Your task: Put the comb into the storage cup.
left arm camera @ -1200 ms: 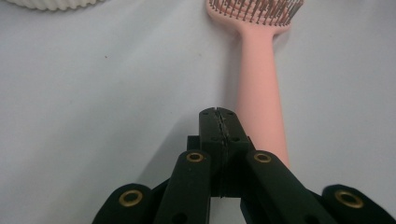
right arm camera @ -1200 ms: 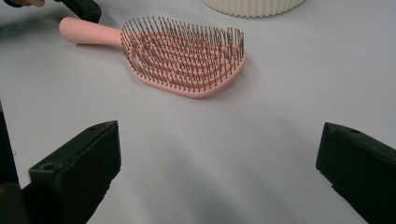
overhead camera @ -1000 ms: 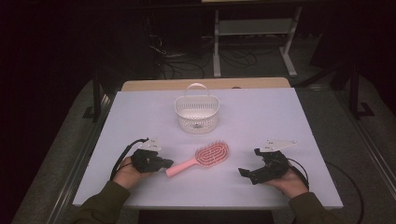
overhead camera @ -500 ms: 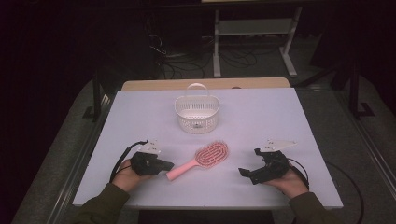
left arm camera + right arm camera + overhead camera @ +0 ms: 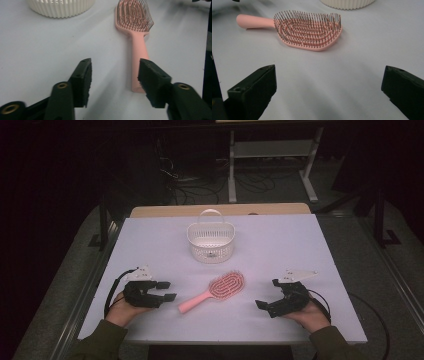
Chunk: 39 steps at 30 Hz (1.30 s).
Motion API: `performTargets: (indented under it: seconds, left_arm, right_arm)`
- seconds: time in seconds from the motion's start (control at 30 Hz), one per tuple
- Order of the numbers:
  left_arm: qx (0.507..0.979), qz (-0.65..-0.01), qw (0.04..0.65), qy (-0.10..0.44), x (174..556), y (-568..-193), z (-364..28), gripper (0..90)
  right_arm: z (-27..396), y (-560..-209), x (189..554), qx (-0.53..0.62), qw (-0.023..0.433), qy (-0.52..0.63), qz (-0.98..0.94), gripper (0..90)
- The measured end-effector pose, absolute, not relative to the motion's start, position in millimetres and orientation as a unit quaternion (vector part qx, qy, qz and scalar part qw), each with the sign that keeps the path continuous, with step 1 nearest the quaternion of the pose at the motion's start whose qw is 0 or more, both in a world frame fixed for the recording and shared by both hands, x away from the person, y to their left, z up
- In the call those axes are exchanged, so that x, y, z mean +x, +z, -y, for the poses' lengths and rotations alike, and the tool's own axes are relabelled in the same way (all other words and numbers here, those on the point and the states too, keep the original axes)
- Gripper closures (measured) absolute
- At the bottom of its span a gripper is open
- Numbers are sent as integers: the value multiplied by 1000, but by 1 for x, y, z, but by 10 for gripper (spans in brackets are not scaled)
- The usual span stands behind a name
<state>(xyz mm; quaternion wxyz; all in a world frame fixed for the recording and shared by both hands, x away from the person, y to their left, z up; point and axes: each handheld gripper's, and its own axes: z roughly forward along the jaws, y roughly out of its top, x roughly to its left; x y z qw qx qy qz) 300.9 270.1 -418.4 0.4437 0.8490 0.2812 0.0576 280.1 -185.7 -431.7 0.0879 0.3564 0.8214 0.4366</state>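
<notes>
High view: the pink hairbrush (image 5: 212,292) is lying bristles-up on the white table (image 5: 310,245), between the two grippers, its handle end pointing toward the left gripper (image 5: 167,290) and its head angled up and away toward the white basket (image 5: 211,242). The left gripper is resting in the person's left hand (image 5: 122,305) just beside the handle end, apart from it; its jaws have just been opening, and nothing is lying between them. The right gripper (image 5: 267,295) is sitting in the right hand (image 5: 310,312) on the other side, near the brush head but not touching it, with its jaws spread apart and empty. The basket is standing upright farther back, near the middle of the table, with its handle raised.

Left gripper view: the two black jaws are standing apart over bare table. The hairbrush (image 5: 136,37) is lying ahead and to the right, its handle end lying just beside the right-hand jaw, whose tip is partly covering it; whether they are touching cannot be told. The ribbed wall of the basket (image 5: 60,7) is showing at the top left.

Right gripper view: the jaws are standing wide apart, clamping nothing. The hairbrush (image 5: 308,30) is lying well ahead of them, head nearer, handle running off to the left. The basket's lower edge (image 5: 348,3) is showing at the top.
</notes>
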Motion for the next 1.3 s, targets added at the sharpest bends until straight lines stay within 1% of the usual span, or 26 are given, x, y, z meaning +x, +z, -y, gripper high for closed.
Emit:
performTargets:
  seconds: [0.13,0.2,0.27,0.33,0.87,1.3]
  left_arm:
    - [843,-284,451,66,298,-420,-272,240]
    - [841,-292,451,69,298,-422,-273,125]
    - [842,-290,449,76,298,-424,-273,46]
    - [843,-289,447,74,299,-425,-272,0]
    - [838,-290,456,79,299,-428,-270,0]
    - [832,-293,464,81,301,-422,-271,0]
  right_arm:
    - [185,-432,280,356,88,436,-822,0]
    - [185,-432,280,356,88,436,-822,0]
    - [185,-432,280,356,88,437,-821,0]
    - [186,-432,280,356,89,437,-821,0]
    - [186,-433,280,354,88,435,-823,0]
    - [185,-433,281,355,88,434,-823,0]
